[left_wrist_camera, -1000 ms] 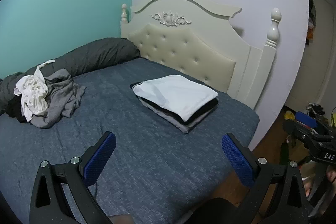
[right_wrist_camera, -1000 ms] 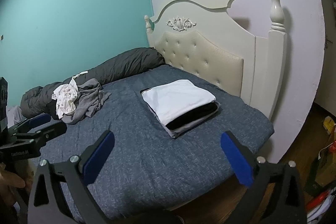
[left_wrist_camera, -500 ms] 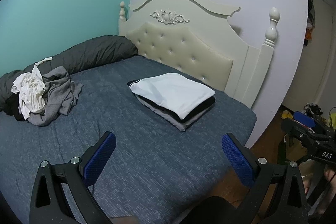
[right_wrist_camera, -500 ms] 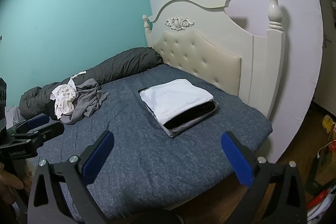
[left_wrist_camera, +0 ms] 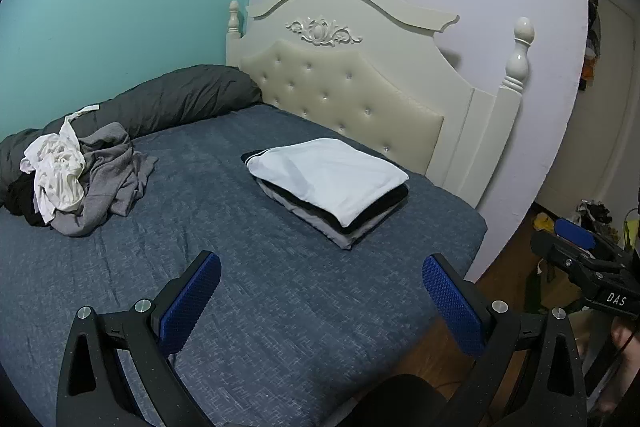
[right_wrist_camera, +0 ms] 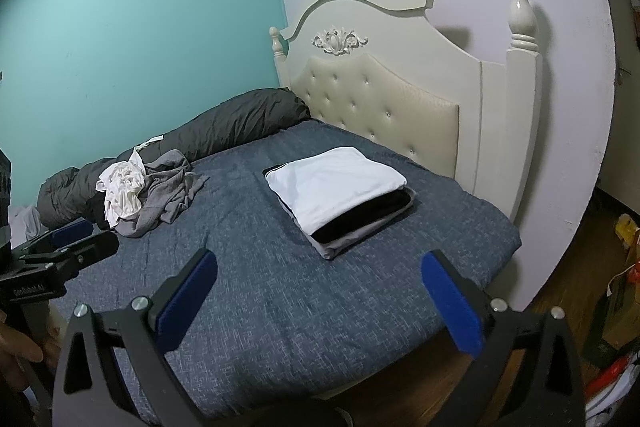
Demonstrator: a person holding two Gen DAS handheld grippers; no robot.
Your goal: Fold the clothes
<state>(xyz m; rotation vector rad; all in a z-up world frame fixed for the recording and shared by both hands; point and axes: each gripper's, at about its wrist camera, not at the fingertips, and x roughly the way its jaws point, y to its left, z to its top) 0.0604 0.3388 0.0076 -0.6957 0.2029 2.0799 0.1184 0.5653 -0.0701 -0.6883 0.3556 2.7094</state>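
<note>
"Clothes first, where are they?"

"Two lots on the bed (left_wrist_camera: 248, 291). A folded stack (left_wrist_camera: 328, 187) lies near the headboard (left_wrist_camera: 352, 95), white piece on top, black and grey under it. A loose pile (left_wrist_camera: 76, 179) sits well apart from it on the far side, against a dark rolled duvet (left_wrist_camera: 172, 103): a crumpled white garment (left_wrist_camera: 56, 171) on top of a grey one (left_wrist_camera: 108, 183), with something black underneath."

"And the claws?"

"The left gripper (left_wrist_camera: 320, 291) has its blue pads (left_wrist_camera: 192, 303) spread wide, with nothing between them. It hangs over the near edge of the bed, short of both lots. The right gripper (right_wrist_camera: 318, 291) is just as wide and just as empty, above the bed's near corner."

"Do they see each other?"

"Yes. The right one shows at the right edge of the left view, over the wooden floor (left_wrist_camera: 508, 259); the left one shows at the left edge of the right view, with part of a hand (right_wrist_camera: 18, 343) below it."
</note>
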